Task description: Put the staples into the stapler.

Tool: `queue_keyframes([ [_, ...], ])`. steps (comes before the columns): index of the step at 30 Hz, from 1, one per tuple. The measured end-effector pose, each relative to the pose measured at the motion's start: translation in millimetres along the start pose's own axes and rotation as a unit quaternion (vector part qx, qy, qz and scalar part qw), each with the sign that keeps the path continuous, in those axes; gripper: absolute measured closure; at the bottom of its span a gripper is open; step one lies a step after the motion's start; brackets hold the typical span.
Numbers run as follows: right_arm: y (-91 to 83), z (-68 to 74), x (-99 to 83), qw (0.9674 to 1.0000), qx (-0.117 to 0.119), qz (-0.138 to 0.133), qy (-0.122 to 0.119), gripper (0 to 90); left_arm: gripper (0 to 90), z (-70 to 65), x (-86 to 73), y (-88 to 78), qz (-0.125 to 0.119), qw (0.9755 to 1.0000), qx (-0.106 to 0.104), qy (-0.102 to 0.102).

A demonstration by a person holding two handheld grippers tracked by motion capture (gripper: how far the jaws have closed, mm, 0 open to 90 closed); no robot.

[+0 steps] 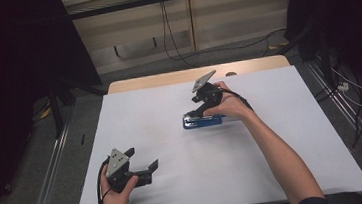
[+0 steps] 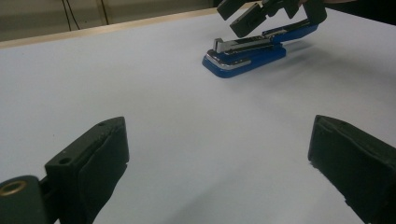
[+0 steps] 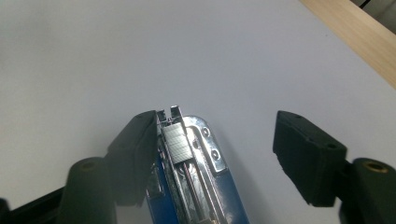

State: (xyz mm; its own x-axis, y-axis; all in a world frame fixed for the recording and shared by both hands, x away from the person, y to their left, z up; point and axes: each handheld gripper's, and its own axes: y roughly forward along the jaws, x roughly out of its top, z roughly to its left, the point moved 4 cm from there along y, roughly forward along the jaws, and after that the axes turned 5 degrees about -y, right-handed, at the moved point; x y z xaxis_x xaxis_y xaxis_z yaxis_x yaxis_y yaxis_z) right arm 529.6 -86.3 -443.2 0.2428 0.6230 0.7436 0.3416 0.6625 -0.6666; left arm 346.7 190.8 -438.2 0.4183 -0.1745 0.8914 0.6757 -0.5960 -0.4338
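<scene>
L gripper (image 1: 142,161), black two-jaw w/ grey three-cornered plate on top, sits near the front-left corner of the white-covered table (image 1: 298,136), held in the person's left hand (image 1: 114,201). Jaws spread wide, nothing btwn them, just bare white top in the left gripper view. Mid-table, a bit twd the far edge, lies the blue plastic stapler w/ chrome metal base plate (image 1: 202,121), flat on the surface, top arm swung open so the staple strip (image 3: 177,144) shows in the right gripper view. R gripper (image 3: 212,154), in the right hand (image 1: 230,104), is at the stapler: jaws apart, one pad right against the stapler's side, other pad well clear, so no pinch.
</scene>
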Motion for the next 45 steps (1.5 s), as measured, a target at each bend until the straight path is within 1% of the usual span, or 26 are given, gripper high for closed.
queue_keyframes([
  [2, -1.1, 1.1, -0.2, 1.0000, -0.004, -0.005, 0.003, 28.2, 5.2, -0.2, -0.2, 0.2, 0.002, 1.0000, 0.000, 0.001],
  [4, -1.5, 1.8, -0.5, 0.9999, -0.011, -0.008, 0.010, 24.8, 5.2, -0.2, -0.3, 0.2, 0.002, 1.0000, -0.001, 0.001],
  [6, -1.9, 2.6, -1.3, 0.9998, -0.011, -0.009, 0.011, 23.9, 5.3, -0.1, -0.1, 0.2, 0.001, 1.0000, -0.001, 0.001],
  [9, -3.3, 3.8, -1.9, 0.9995, -0.021, -0.014, 0.020, 21.3, 5.3, -0.1, 0.0, 0.1, 0.001, 1.0000, -0.001, 0.000],
  [10, -3.8, 3.8, -2.0, 0.9994, -0.023, -0.015, 0.020, 19.9, 5.2, 0.1, 0.1, 0.0, 0.001, 1.0000, 0.000, 0.001],
  [13, -5.7, 5.4, -2.8, 0.9988, -0.032, -0.020, 0.031, 14.9, 5.2, 0.3, 0.2, 0.0, 0.001, 1.0000, -0.001, 0.002],
  [15, -7.8, 5.7, -3.8, 0.9985, -0.040, -0.021, 0.032, 13.9, 5.2, 0.2, 0.1, 0.1, 0.001, 1.0000, -0.001, 0.002],
  [18, -10.7, 6.0, -5.5, 0.9974, -0.047, -0.026, 0.048, 11.6, 5.2, 0.1, 0.3, 0.0, 0.000, 1.0000, -0.001, 0.002],
  [21, -14.4, 6.2, -8.0, 0.9963, -0.053, -0.029, 0.061, 11.5, 5.3, 0.4, 0.2, 0.3, 0.001, 1.0000, 0.000, 0.002],
  [24, -17.2, 7.9, -9.9, 0.9964, -0.052, -0.031, 0.060, 11.9, 5.2, 1.1, 0.2, 0.2, 0.003, 1.0000, 0.002, 0.001],
  [25, -18.6, 8.5, -10.5, 0.9963, -0.055, -0.033, 0.058, 12.0, 5.2, 1.2, 0.2, 0.2, 0.003, 1.0000, 0.002, 0.001],
  [28, -21.6, 9.4, -11.0, 0.9956, -0.058, -0.038, 0.062, 11.8, 5.3, 1.2, 0.3, 0.2, 0.003, 1.0000, 0.002, 0.003],
  [31, -25.0, 10.6, -11.3, 0.9944, -0.065, -0.044, 0.070, 10.4, 5.3, 1.2, 0.4, 0.1, 0.003, 1.0000, 0.002, 0.003],
  [35, -28.1, 13.6, -13.4, 0.9931, -0.072, -0.049, 0.079, 11.2, 5.2, -0.9, 1.3, -0.1, -0.001, 1.0000, -0.001, 0.002],
  [40, -30.9, 17.2, -17.2, 0.9917, -0.086, -0.050, 0.081, 10.9, 5.2, 0.7, 0.8, 0.7, 0.002, 1.0000, 0.001, 0.003],
  [44, -34.6, 20.2, -22.0, 0.9894, -0.097, -0.057, 0.093, 9.4, 5.3, 1.6, 0.6, 1.1, 0.003, 1.0000, 0.003, 0.002],
  [45, -34.8, 21.1, -23.7, 0.9888, -0.099, -0.057, 0.096, 8.7, 5.3, 1.2, 0.6, 1.6, 0.001, 1.0000, 0.003, -0.001],
])
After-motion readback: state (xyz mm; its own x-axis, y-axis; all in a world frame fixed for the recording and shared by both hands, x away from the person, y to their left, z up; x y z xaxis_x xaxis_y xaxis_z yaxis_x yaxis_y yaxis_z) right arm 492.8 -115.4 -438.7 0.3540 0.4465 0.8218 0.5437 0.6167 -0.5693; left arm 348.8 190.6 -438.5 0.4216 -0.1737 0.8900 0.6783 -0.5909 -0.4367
